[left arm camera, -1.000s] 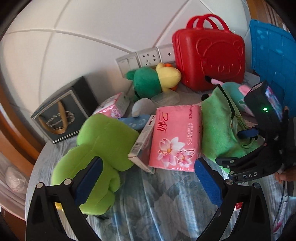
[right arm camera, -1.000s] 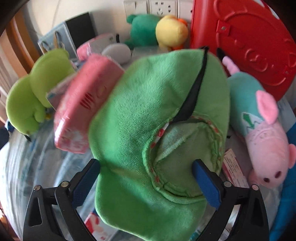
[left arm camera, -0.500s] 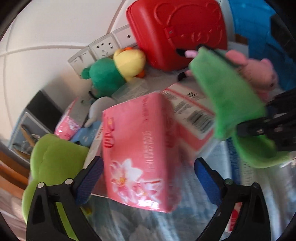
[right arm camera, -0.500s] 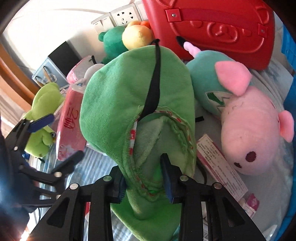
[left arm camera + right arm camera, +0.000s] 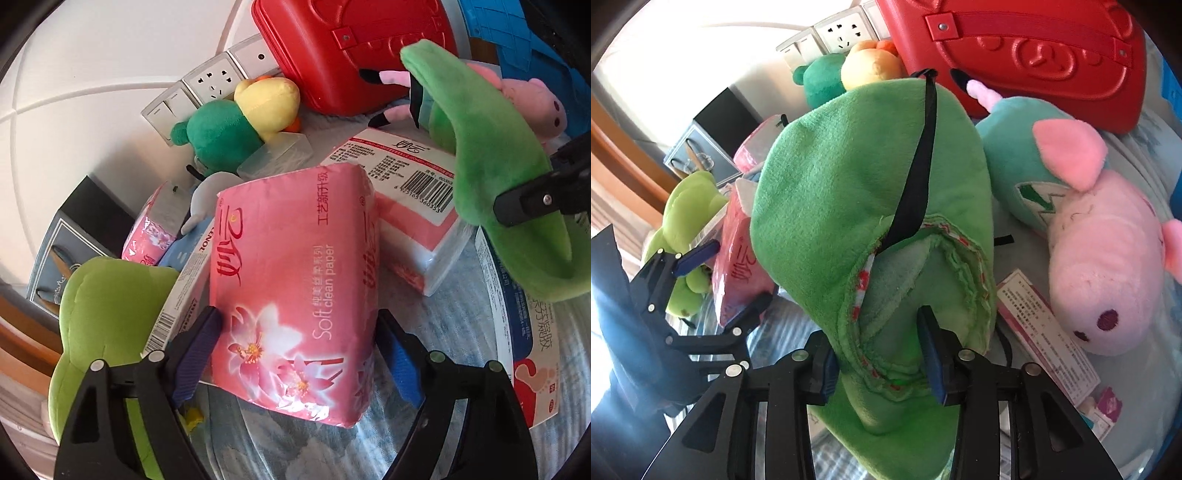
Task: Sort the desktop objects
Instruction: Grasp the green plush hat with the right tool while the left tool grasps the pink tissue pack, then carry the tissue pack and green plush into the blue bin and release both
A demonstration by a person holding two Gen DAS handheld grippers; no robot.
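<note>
A pink soft-pack of tissues (image 5: 295,266) stands tilted between the blue pads of my left gripper (image 5: 295,350). The jaws are closing and both pads touch its sides. The right wrist view shows the same pack (image 5: 738,258) in the left gripper (image 5: 726,280) at the far left. My right gripper (image 5: 879,362) grips the heel rim of a green plush slipper (image 5: 849,177) with a black strap. Its jaws are opening slightly with the slipper still pinched between them. In the left wrist view the slipper (image 5: 491,155) hangs at the right.
A second tissue pack (image 5: 406,184) lies behind the held one. A red case (image 5: 354,55) stands against the wall. Around them lie a pink pig plush (image 5: 1108,266), a lime plush (image 5: 110,306), a green-yellow plush (image 5: 236,129), a dark gift box (image 5: 66,236) and flat cartons on the blue cloth.
The left gripper came down over the pink tissue pack and narrowed onto it. The right gripper shut on the green slipper and raised it, which uncovered the second tissue pack.
</note>
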